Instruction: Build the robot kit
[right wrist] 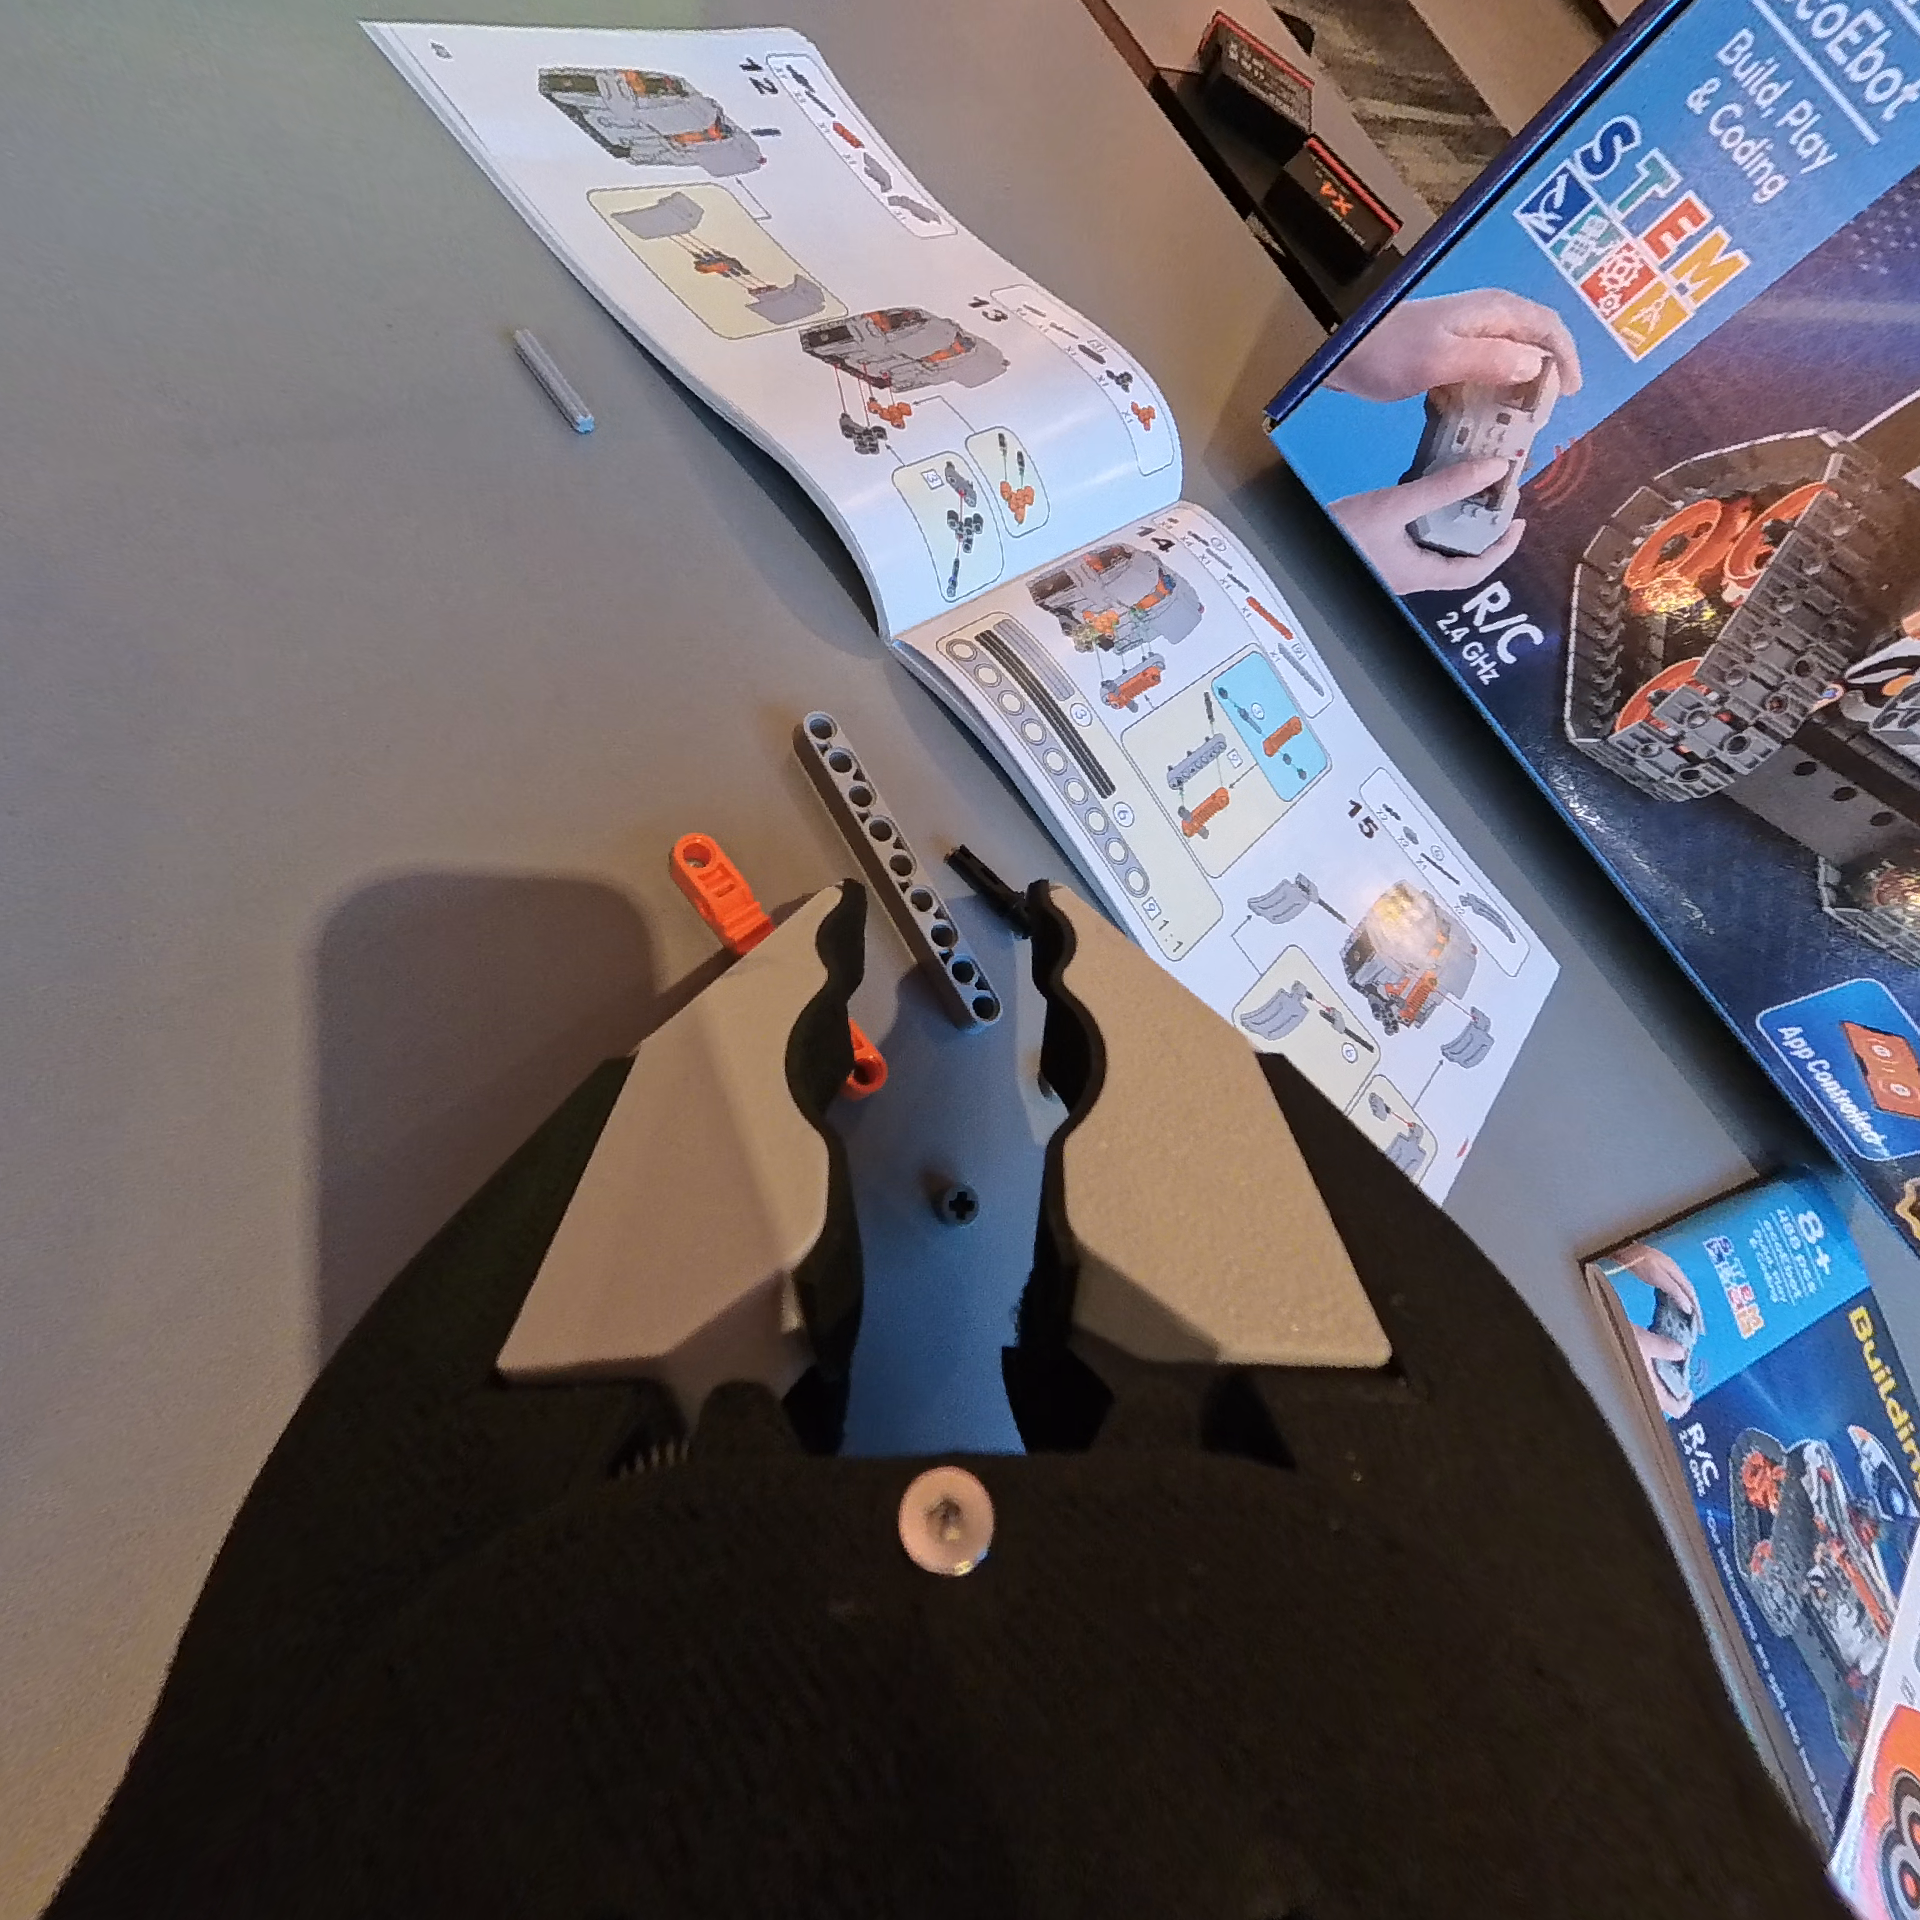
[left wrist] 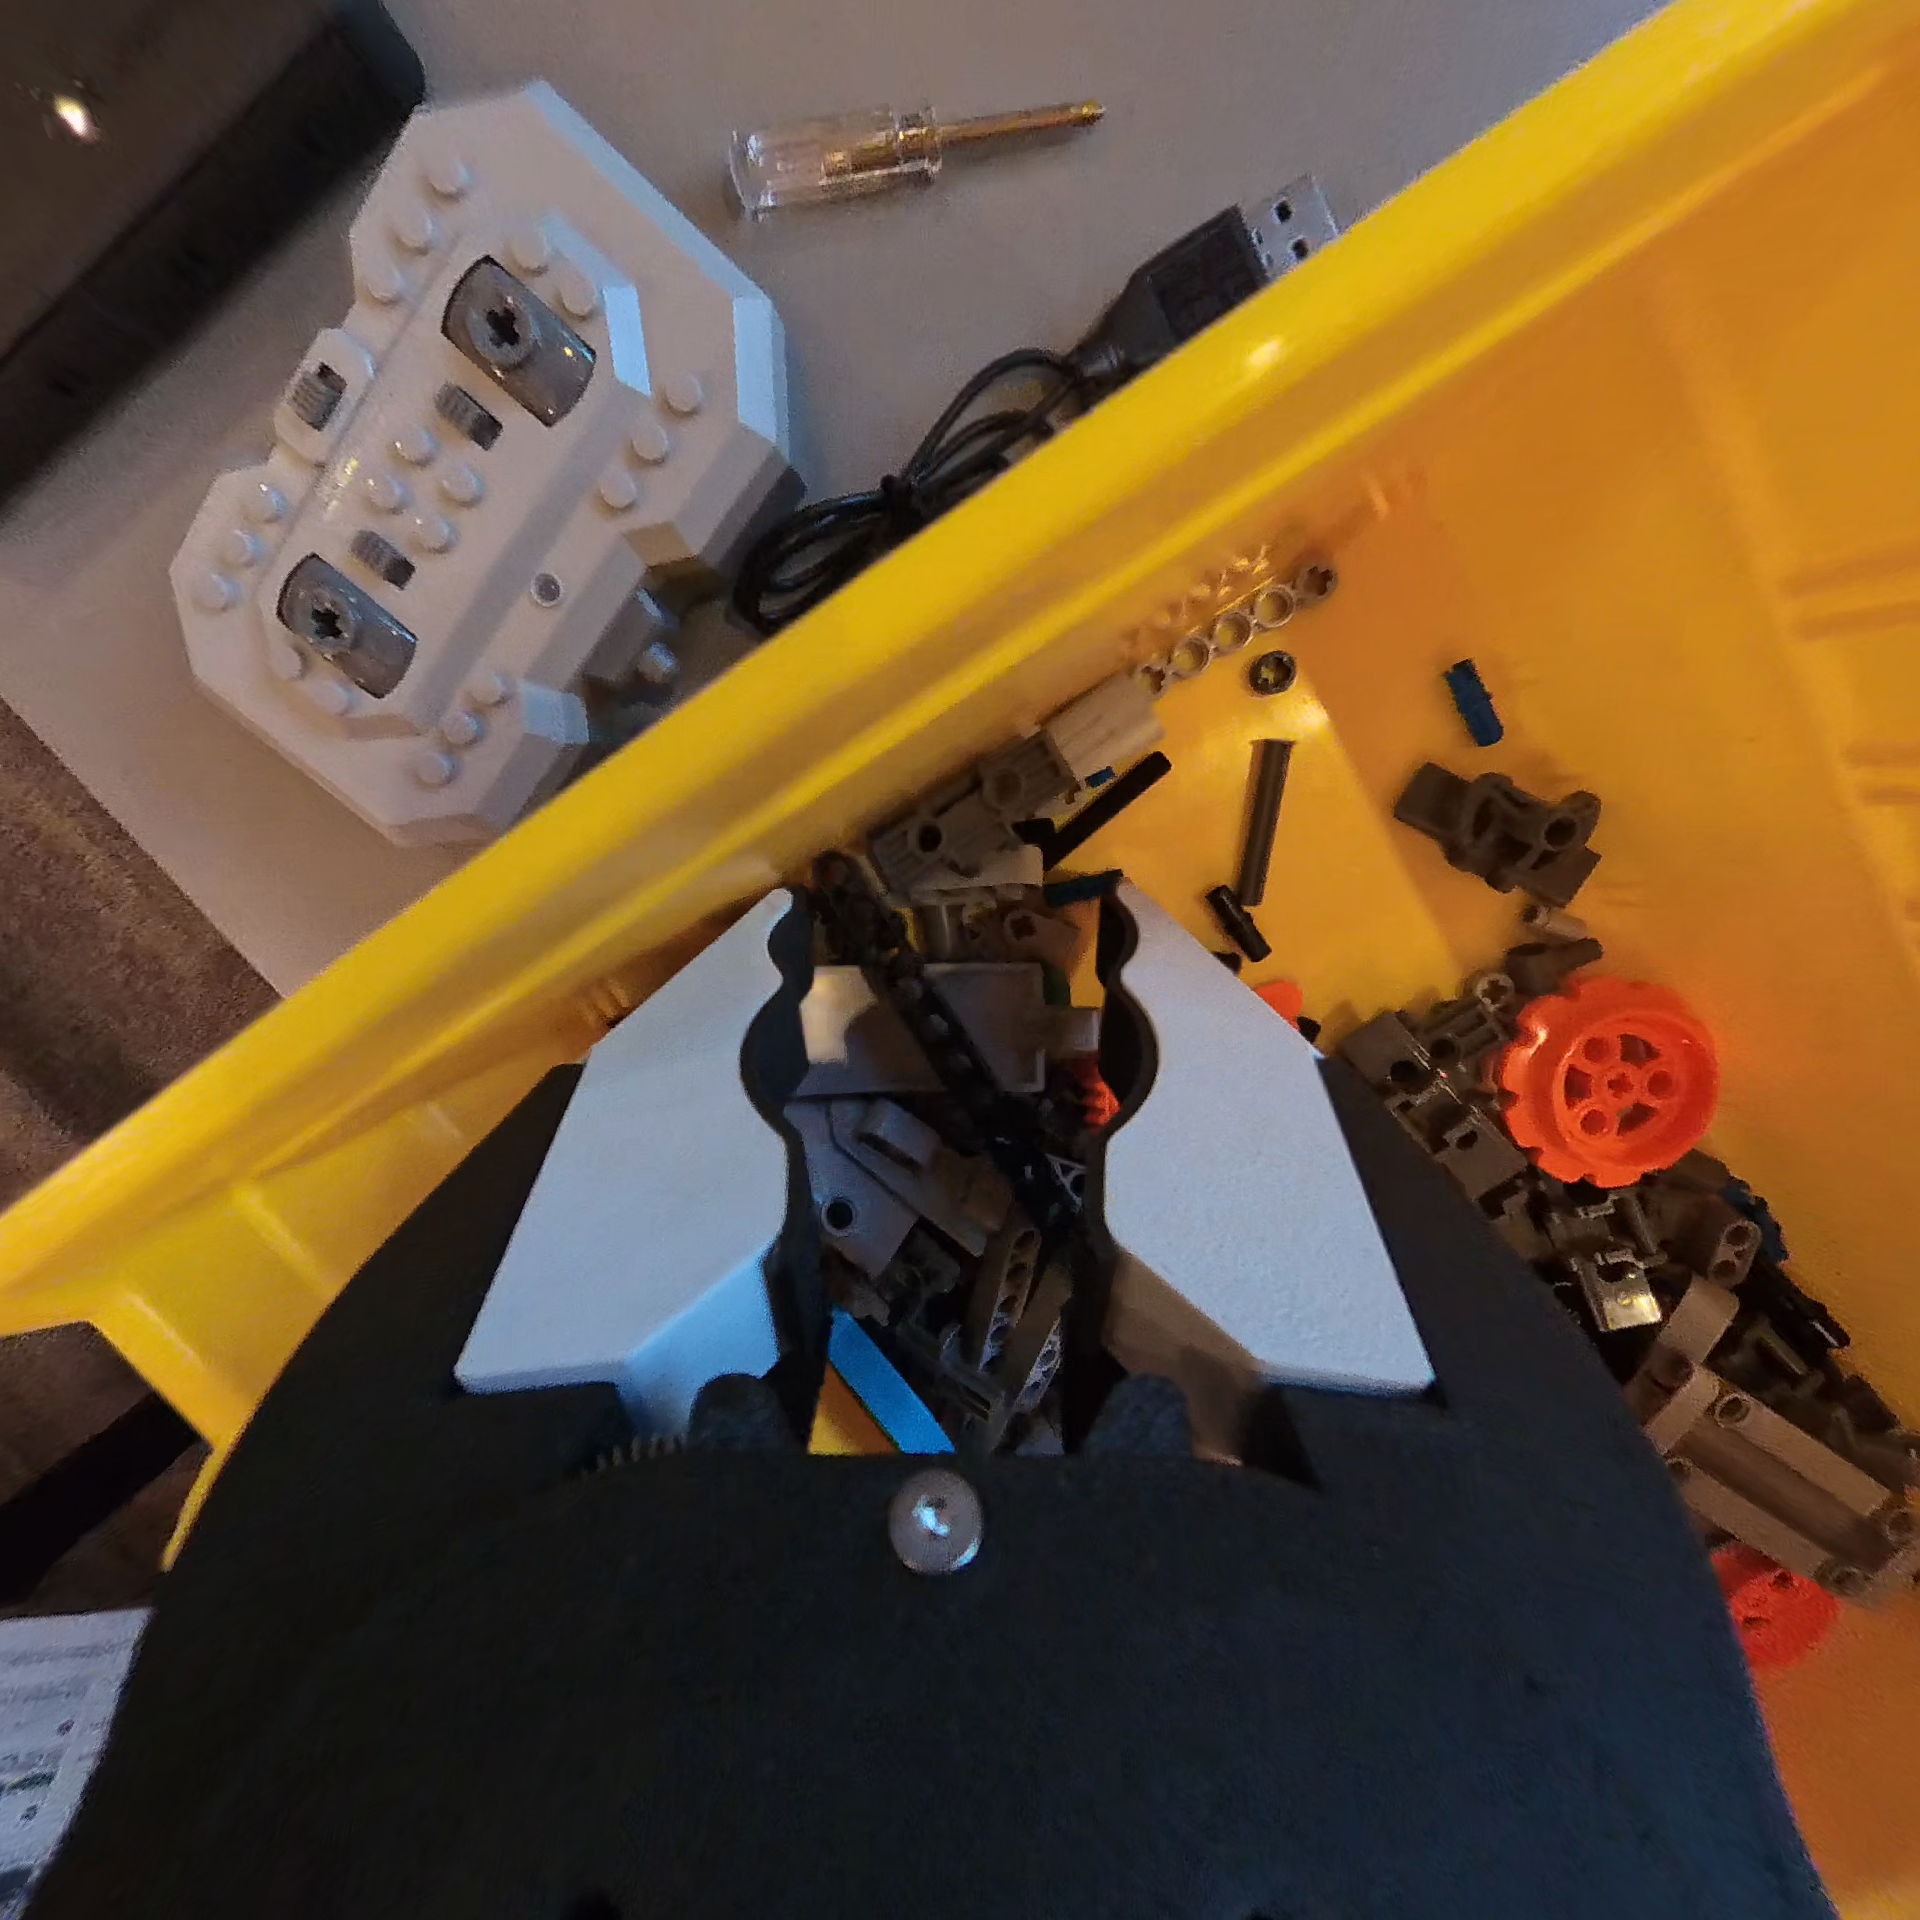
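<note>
My left gripper (left wrist: pixel 951 899) is open and reaches down into a yellow plastic bin (left wrist: pixel 935 623). A heap of grey and black building parts (left wrist: pixel 914 1091), crossed by a black chain strip, lies between its white fingers (left wrist: pixel 665 1174). An orange wheel (left wrist: pixel 1610 1081) on a grey built section (left wrist: pixel 1683 1340) sits to its right. My right gripper (right wrist: pixel 943 894) is open just above the grey table. A grey holed beam (right wrist: pixel 899 868) lies between its tips, with a black pin (right wrist: pixel 982 873) at the right tip, an orange connector (right wrist: pixel 717 894) by the left finger and a small grey bush (right wrist: pixel 956 1205) further back.
Outside the bin lie a white studded remote controller (left wrist: pixel 478 468), a clear-handled screwdriver (left wrist: pixel 904 156) and a black USB cable (left wrist: pixel 1143 332). Beyond my right gripper lie an open instruction booklet (right wrist: pixel 935 364), a blue kit box (right wrist: pixel 1662 468), a second booklet (right wrist: pixel 1787 1455) and a grey axle (right wrist: pixel 554 379). One gripper's finger ends stand about 40 cm off the other's. The orange wheel (left wrist: pixel 1610 1081) lies around 10 cm away from my left fingertips.
</note>
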Tool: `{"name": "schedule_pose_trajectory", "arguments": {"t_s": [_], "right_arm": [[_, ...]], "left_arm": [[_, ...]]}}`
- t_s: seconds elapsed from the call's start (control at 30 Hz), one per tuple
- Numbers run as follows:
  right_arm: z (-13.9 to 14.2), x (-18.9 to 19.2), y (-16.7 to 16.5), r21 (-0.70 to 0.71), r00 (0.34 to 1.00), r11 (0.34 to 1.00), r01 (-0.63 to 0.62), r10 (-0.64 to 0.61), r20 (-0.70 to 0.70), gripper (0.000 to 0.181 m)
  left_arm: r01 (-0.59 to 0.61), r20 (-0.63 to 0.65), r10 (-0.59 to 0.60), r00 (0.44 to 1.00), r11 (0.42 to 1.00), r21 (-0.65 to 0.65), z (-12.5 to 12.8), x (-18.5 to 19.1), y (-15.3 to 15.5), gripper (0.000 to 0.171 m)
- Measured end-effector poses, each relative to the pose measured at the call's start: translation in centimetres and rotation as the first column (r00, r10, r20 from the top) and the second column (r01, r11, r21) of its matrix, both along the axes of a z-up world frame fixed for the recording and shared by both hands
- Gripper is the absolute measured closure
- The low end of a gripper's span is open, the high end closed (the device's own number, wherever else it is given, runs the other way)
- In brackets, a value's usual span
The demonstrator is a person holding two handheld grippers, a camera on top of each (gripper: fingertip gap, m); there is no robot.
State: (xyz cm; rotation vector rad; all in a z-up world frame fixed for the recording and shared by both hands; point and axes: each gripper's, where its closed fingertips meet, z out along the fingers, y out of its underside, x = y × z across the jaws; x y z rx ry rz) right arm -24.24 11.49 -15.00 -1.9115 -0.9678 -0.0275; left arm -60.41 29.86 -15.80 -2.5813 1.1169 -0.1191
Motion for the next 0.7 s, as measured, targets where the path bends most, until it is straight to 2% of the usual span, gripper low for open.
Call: {"name": "schedule_pose_trajectory", "arguments": {"t_s": [0.03,0.07,0.23,0.53,0.7], "right_arm": [[0.0,0.0,0.0,0.001,1.000,1.000,-0.001,0.001,0.001,0.152],[0.0,0.0,0.0,0.001,1.000,1.000,-0.002,0.002,0.002,0.152],[0.0,0.0,0.0,0.003,1.000,1.000,-0.003,0.003,0.004,0.152],[0.0,0.0,0.0,0.003,1.000,1.000,-0.003,0.003,0.003,0.152],[0.0,0.0,-0.1,0.002,1.000,1.000,-0.004,0.004,0.003,0.152]], "left_arm": [[0.000,-0.015,0.000,1.000,1.000,0.006,0.0,0.0,0.1,0.123],[0.014,-0.018,-0.014,1.000,1.000,0.011,0.0,0.2,0.0,0.132],[0.075,-0.014,-0.075,0.997,0.997,0.019,0.1,1.1,-1.6,0.135],[0.124,0.160,-0.107,0.981,0.987,-0.103,1.1,2.7,-8.6,0.135],[0.209,0.251,-0.164,0.954,0.964,-0.162,1.6,3.6,-12.4,0.135]]}}
